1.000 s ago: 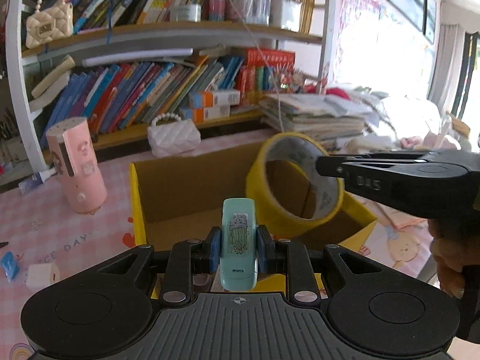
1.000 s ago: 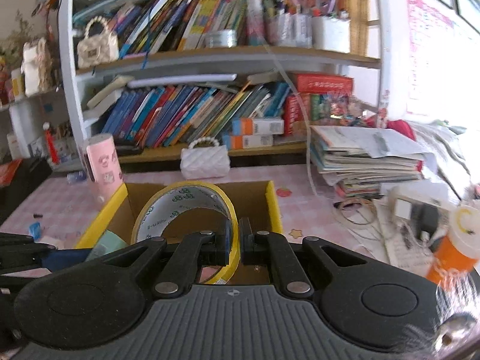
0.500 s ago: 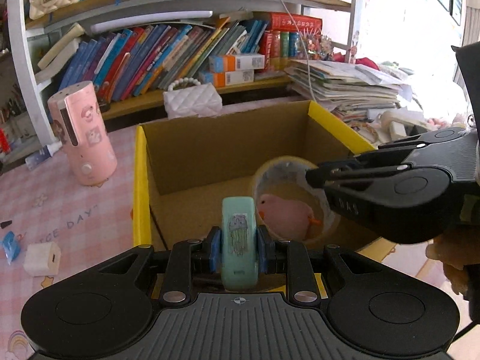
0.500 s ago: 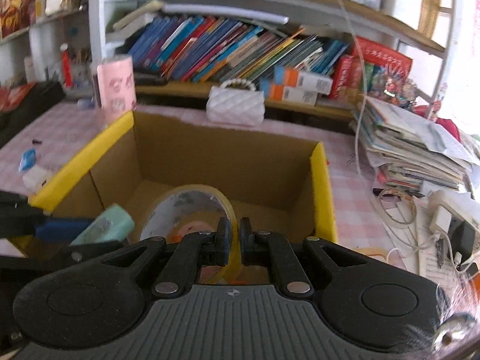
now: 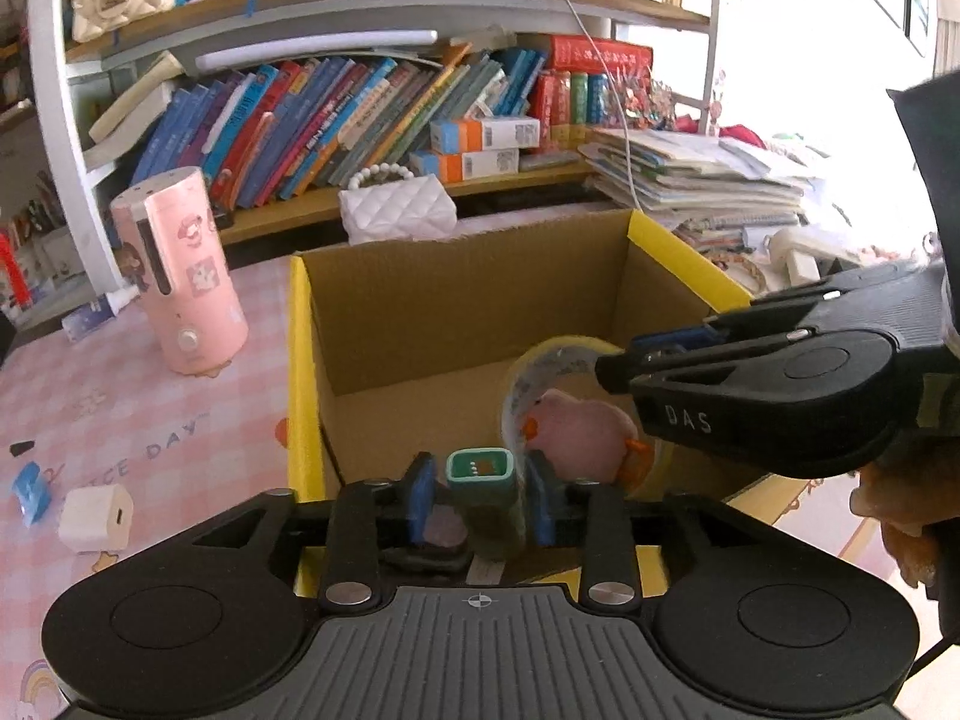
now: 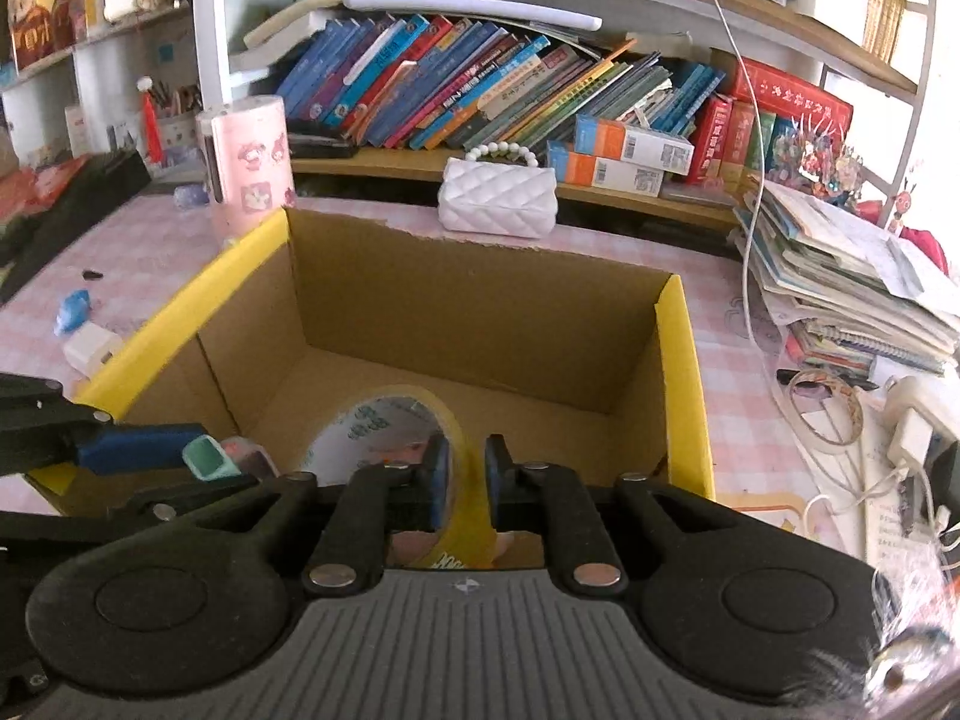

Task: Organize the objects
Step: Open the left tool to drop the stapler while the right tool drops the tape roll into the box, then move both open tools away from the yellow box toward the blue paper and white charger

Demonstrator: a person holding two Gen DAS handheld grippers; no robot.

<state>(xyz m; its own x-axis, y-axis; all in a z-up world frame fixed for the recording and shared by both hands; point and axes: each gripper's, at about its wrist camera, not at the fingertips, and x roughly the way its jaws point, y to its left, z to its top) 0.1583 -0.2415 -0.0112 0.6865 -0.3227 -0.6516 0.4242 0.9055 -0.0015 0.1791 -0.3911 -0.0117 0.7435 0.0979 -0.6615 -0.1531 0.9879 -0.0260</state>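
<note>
A cardboard box (image 5: 468, 300) with yellow-edged flaps stands open on the pink table; it also shows in the right wrist view (image 6: 480, 312). My left gripper (image 5: 480, 495) has its jaws parted; a teal stapler (image 5: 480, 474) stands between the pads, tipped down into the box, with gaps either side. My right gripper (image 6: 462, 474) is parted around the wall of a yellow tape roll (image 6: 384, 426) that rests in the box. The roll (image 5: 552, 360) leans over a pink plush toy (image 5: 570, 432) on the box floor.
A pink cylinder appliance (image 5: 180, 270) and a white quilted purse (image 5: 396, 210) stand behind the box. A white charger cube (image 5: 96, 516) and blue clip (image 5: 30, 492) lie at left. Stacked papers (image 6: 852, 276) and cables (image 6: 822, 408) lie at right. Bookshelves rise behind.
Both grippers came down into the box. The right jaws opened off the tape roll, which now rests inside. The left jaws opened and the stapler tipped downward.
</note>
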